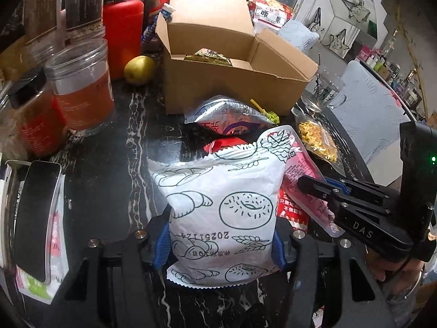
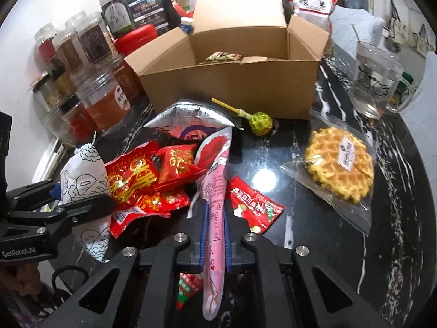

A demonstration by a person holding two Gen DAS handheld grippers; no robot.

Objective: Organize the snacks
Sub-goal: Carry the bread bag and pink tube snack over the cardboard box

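Observation:
My left gripper point(image 1: 220, 248) is shut on a white bread bag point(image 1: 218, 196) printed with pastry drawings; the bag also shows at the left of the right wrist view point(image 2: 84, 175). My right gripper point(image 2: 214, 227) is shut on a pink snack pouch point(image 2: 215, 180), held edge-on; the pouch also shows in the left wrist view point(image 1: 303, 169). An open cardboard box point(image 2: 232, 82) stands behind the pile with one green packet point(image 2: 224, 56) inside. Loose on the table: red packets point(image 2: 147, 180), a silver bag point(image 2: 188, 125), a green lollipop point(image 2: 259, 121), a wrapped waffle point(image 2: 338, 164).
Jars point(image 1: 82, 87) and a red container point(image 1: 123, 35) stand at the left, with a yellow fruit point(image 1: 139, 69). A phone point(image 1: 35, 218) lies near left. A glass mug point(image 2: 377, 79) stands right of the box. A cashew bag point(image 2: 311, 2) leans behind it.

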